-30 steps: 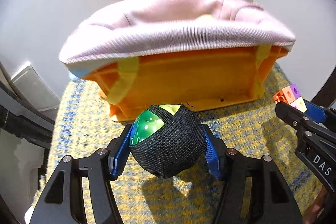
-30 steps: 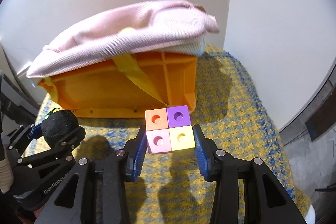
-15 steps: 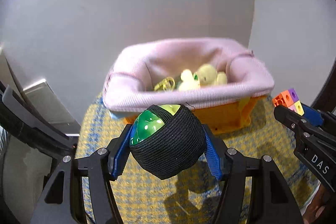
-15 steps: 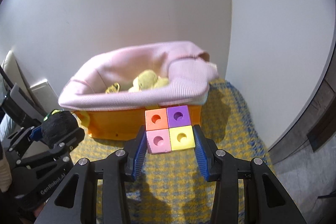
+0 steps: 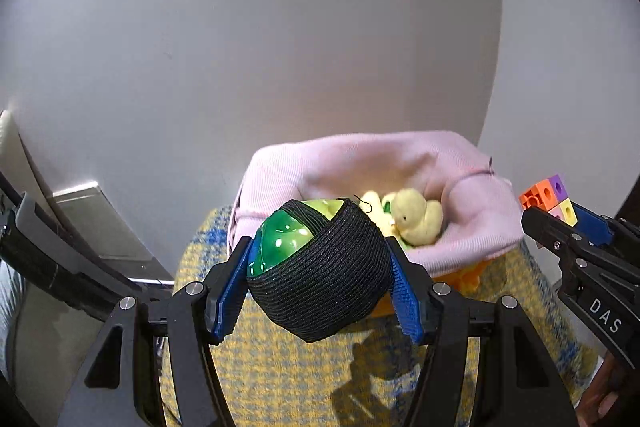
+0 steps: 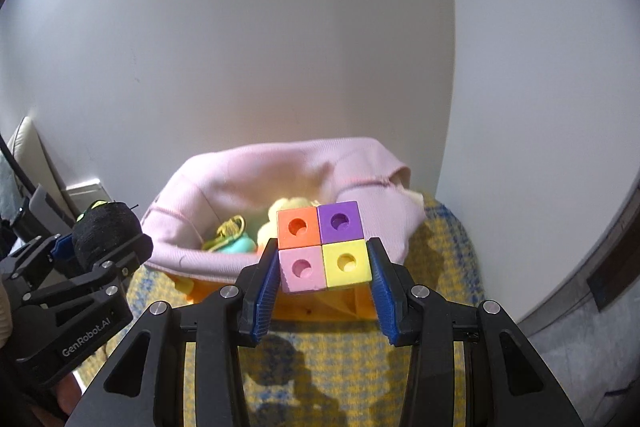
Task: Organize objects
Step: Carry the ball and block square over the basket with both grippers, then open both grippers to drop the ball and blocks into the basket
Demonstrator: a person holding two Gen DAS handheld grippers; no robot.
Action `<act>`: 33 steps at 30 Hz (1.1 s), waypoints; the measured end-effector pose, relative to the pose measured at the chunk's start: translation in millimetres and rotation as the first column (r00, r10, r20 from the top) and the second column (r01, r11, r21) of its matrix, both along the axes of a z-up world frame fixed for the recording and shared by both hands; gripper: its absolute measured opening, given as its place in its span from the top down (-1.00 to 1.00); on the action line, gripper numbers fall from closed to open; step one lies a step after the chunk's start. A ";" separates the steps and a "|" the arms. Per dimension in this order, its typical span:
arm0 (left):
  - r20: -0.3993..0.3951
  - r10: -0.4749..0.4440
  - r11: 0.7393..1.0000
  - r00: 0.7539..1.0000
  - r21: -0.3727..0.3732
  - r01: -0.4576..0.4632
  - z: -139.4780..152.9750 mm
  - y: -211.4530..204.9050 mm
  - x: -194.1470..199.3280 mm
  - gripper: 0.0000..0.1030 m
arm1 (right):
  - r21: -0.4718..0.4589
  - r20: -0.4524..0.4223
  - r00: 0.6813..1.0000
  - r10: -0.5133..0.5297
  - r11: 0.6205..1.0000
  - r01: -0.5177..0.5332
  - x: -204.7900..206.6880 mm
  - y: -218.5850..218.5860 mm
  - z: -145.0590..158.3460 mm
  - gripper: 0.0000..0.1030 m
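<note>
Starting on the left side, the left gripper is clamped around a green ball wrapped in a black knit band, blue pads pressed on either side at its widest part. It looks light, and the knit should give decent friction, but the shiny green plastic peeking out is probably slick, so staying on the fabric seems the safer bet. It's held up in the air in front of the orange basket, just short of the pink cloth lining it.

Inside there's a yellow plush duck, plus a teal and yellow thing I can't quite make out.

Over on the right, the right gripper is closed on a block of four joined cubes (orange, purple, pink, yellow), pads squeezing only the bottom pair. Rigid, light, flat-sided, so an easy hold, though the top two could snap off if bumped. It also hangs in front of the basket rim, above the yellow and blue woven mat.
</note>
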State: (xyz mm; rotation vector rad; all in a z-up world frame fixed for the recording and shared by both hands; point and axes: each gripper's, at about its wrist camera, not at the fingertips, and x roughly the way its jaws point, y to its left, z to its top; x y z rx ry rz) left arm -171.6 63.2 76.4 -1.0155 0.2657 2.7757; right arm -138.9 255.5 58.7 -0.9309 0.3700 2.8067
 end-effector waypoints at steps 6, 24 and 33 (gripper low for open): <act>-0.008 -0.003 1.000 1.000 -0.005 0.003 10.5 2.9 -20.5 -0.21 | 0.011 -0.017 1.000 0.016 1.000 -0.016 -21.7 -0.1 13.5 0.18; 0.062 0.009 1.000 0.998 -0.008 -0.009 -10.7 5.4 -85.6 -0.22 | -0.008 0.037 0.998 0.058 0.998 -0.058 -88.0 10.6 -0.9 0.18; 0.078 0.027 0.999 0.997 -0.028 -0.025 -17.9 4.0 -92.1 -0.83 | -0.031 0.074 0.995 0.072 0.997 -0.070 -103.0 15.4 -14.6 -0.22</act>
